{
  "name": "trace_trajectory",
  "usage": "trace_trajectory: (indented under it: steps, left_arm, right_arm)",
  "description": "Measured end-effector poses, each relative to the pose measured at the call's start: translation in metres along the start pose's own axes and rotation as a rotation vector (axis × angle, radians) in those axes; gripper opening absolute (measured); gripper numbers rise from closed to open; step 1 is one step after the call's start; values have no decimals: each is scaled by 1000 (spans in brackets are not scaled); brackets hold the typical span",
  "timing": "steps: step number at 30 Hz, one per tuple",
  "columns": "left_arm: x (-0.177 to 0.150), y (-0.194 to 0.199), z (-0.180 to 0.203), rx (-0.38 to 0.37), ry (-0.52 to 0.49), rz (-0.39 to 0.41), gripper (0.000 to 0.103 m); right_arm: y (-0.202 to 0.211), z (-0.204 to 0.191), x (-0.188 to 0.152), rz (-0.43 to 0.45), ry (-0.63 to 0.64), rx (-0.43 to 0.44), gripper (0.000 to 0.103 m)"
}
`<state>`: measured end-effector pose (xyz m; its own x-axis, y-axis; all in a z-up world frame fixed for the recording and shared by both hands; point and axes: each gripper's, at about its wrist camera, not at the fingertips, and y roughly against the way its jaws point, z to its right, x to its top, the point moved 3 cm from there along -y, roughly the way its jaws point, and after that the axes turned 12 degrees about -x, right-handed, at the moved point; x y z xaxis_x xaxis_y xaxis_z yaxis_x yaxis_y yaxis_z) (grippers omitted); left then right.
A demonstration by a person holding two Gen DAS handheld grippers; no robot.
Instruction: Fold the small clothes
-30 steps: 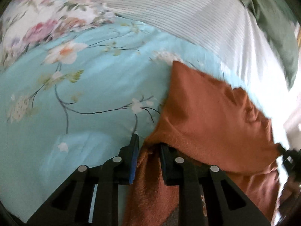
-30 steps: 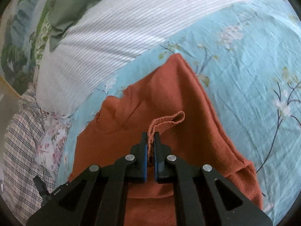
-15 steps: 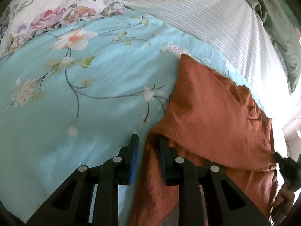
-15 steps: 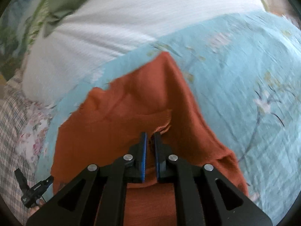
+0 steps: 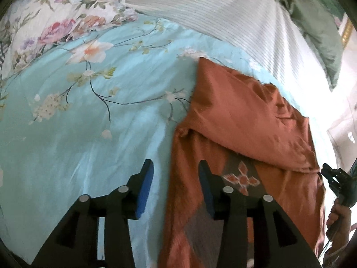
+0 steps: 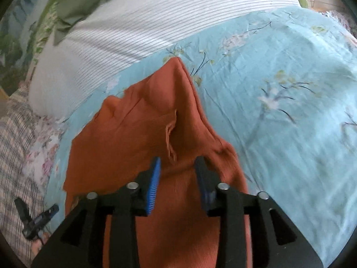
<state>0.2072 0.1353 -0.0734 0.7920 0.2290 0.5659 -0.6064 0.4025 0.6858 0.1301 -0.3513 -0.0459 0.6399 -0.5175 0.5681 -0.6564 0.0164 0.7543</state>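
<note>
Both jaws spread apart and gripping nothing, the left hand-held gripper point(image 5: 176, 178) and right hand-held gripper point(image 6: 178, 172) point low over the rust-orange garment point(image 6: 142, 138) lying on the floral bed point(image 6: 290, 111).

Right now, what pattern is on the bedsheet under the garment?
Light blue bedsheet with white blossoms on dark branches; clearest in the left wrist view.

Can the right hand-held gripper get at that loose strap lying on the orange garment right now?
Probably yes. The right hand-held gripper is open, and the strap lies on top of the orange garment just ahead of its fingertips, with nothing over it. The left hand-held gripper is off at the garment's other edge.
</note>
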Motion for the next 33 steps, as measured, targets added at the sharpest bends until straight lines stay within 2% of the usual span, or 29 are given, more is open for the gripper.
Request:
trace_trajectory:
  steps: [4, 8, 10, 12, 14, 16, 17, 21, 24, 30, 33]
  left_arm:
    - [-16, 15, 10, -53, -18, -26, 58]
    - [-42, 27, 16, -78, -66, -78, 60]
    - [-59, 33, 17, -101, -74, -108, 61]
    - [-79, 38, 17, -124, -70, -141, 62]
    - [-102, 44, 16, -150, -46, -173, 63]
    - [-122, 53, 15, -170, -31, -174, 70]
    - [-131, 58, 16, -183, -31, -173, 71]
    - [-156, 72, 16, -244, -23, -196, 74]
    - [-168, 80, 15, -289, -26, -211, 74]
    - [-173, 85, 7, -362, 9, -233, 72]
    - [-174, 85, 9, -376, 5, -242, 66]
  right_arm:
    - [25, 23, -27, -37, 28, 21, 50]
    - [43, 56, -56, -83, 4, 29, 50]
    - [49, 69, -72, -119, -13, 57, 50]
    - [56, 76, -92, -147, -15, 133, 50]
    - [61, 74, -106, -177, 4, 193, 50]
    - [66, 68, -121, -209, 36, 253, 50]
    - [69, 63, -129, -226, 57, 289, 50]
    - [77, 50, -147, -239, 117, 371, 50]
    - [76, 47, -156, -224, 133, 389, 50]
    - [69, 37, -155, -202, 144, 411, 52]
    - [69, 36, -155, -199, 152, 409, 52]
